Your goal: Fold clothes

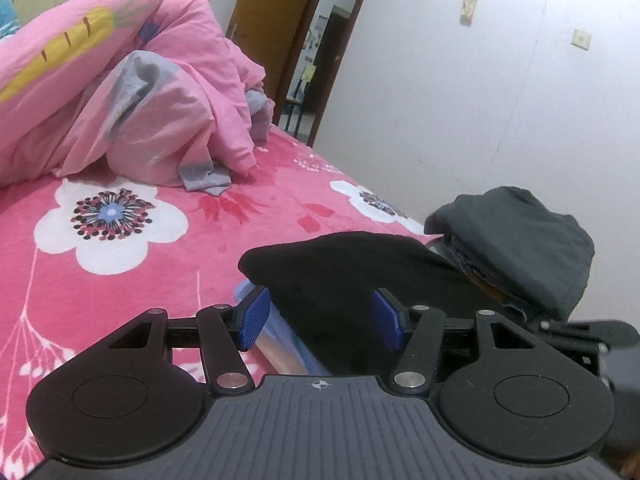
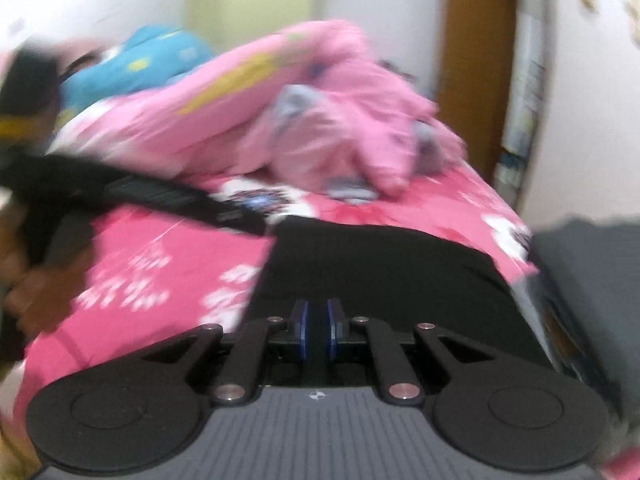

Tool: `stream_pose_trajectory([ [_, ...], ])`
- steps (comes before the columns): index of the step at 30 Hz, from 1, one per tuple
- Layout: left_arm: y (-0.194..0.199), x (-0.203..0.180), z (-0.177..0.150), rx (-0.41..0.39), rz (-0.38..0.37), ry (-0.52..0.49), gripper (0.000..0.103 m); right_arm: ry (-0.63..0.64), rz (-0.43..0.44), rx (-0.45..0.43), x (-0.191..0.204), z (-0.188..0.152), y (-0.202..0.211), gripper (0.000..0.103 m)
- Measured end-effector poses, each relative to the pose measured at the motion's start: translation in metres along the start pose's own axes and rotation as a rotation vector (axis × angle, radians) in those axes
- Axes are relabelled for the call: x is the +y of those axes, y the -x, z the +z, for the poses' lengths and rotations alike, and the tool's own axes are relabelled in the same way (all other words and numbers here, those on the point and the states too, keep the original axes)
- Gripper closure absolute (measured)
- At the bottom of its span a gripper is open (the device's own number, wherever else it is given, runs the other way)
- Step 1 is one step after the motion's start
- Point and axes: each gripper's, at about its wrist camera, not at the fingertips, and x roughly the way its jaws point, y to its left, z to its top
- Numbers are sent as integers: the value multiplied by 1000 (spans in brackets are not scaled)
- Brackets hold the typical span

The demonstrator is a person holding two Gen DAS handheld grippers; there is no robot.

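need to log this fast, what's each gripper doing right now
left gripper: open, black garment lies between its pads, not pinched.
right gripper: nearly shut; whether it pinches the black garment cannot be told.

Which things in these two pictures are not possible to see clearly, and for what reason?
- Left wrist view: the near part of the black garment is hidden behind the left gripper, its jaws open.
- Left wrist view: the items under the grey folded garment are mostly covered.
- Right wrist view: motion blur smears the pink quilt; whether the right gripper pinches cloth is unclear.
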Motion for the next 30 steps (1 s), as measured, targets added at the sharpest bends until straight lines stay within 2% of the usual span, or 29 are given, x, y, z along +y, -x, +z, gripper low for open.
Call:
stream_pose_trajectory([
  [4, 3, 9, -3, 21, -21, 4, 46, -72, -47, 41, -6, -1, -12, 91],
  [7, 3, 18, -4, 37, -44, 26, 45, -134, 25, 96, 7, -7, -19, 91],
  [10, 6, 27, -5, 48, -61, 31, 46, -203, 85, 81, 13, -8, -10, 92],
  [12, 10, 33, -5, 49, -63, 28, 46, -273, 63, 58, 9, -7, -3, 92],
  [15, 19, 42, -5, 39, -61, 45, 45, -374, -28, 28, -13, -6, 2, 91],
  [17, 24, 46, -6, 36, -48, 54, 45, -440, -55, 15, -27, -10, 0, 91],
  [22, 31, 47, -7, 41, -9, 44, 45, -584, 36, 36, -33, -36, -8, 91],
  [26, 31, 36, -8, 55, 3, 22, 45, -587, 176, -1, -19, -45, 10, 90],
  [28, 33, 29, -11, 59, 6, 8, 45, -605, 196, -56, -26, -45, 24, 90],
  [30, 34, 22, -16, 65, 11, -7, 45, -629, 151, -134, -40, -49, 41, 90],
])
